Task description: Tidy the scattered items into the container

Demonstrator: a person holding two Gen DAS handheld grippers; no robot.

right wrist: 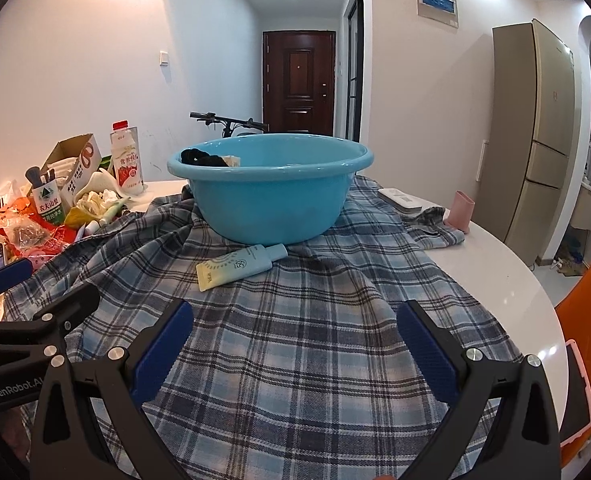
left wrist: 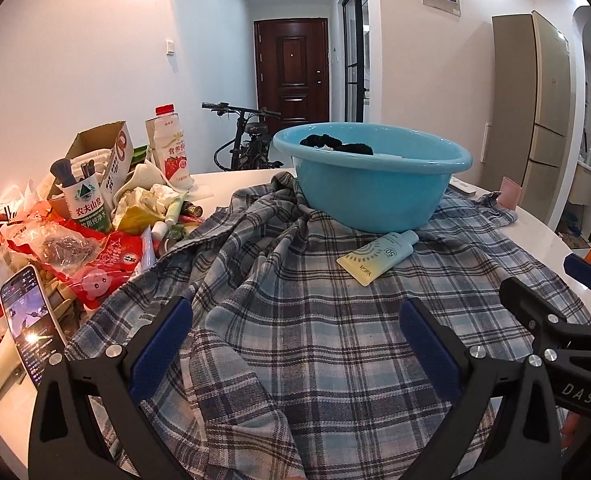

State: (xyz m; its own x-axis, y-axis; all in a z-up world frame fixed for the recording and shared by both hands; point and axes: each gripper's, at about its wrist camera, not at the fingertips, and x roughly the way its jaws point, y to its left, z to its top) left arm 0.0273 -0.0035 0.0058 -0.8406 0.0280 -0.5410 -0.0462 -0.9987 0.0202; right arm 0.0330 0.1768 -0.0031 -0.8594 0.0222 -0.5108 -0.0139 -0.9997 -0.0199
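A light blue basin (left wrist: 375, 200) (right wrist: 271, 208) stands on a blue plaid cloth (left wrist: 315, 340) (right wrist: 315, 340) spread over the white table. Inside it lies a black fabric item (left wrist: 339, 146) (right wrist: 203, 158). A blue and yellow sunscreen tube (left wrist: 379, 256) (right wrist: 239, 266) lies flat on the cloth, just in front of the basin. My left gripper (left wrist: 295, 316) (right wrist: 47, 284) hovers open over the cloth, short of the tube. Beside it on the right, my right gripper (right wrist: 295, 316) (left wrist: 543, 280) is open too, with nothing between its fingers.
A heap of clutter fills the table's left: a cut water bottle holding brushes (left wrist: 87, 200), a milk bottle (left wrist: 169, 148), a cardboard box (left wrist: 103, 148), red snack bags (left wrist: 95, 256), a lit phone (left wrist: 31, 320). A pink cup (right wrist: 459, 208) and a white remote (right wrist: 399, 200) sit at the back right.
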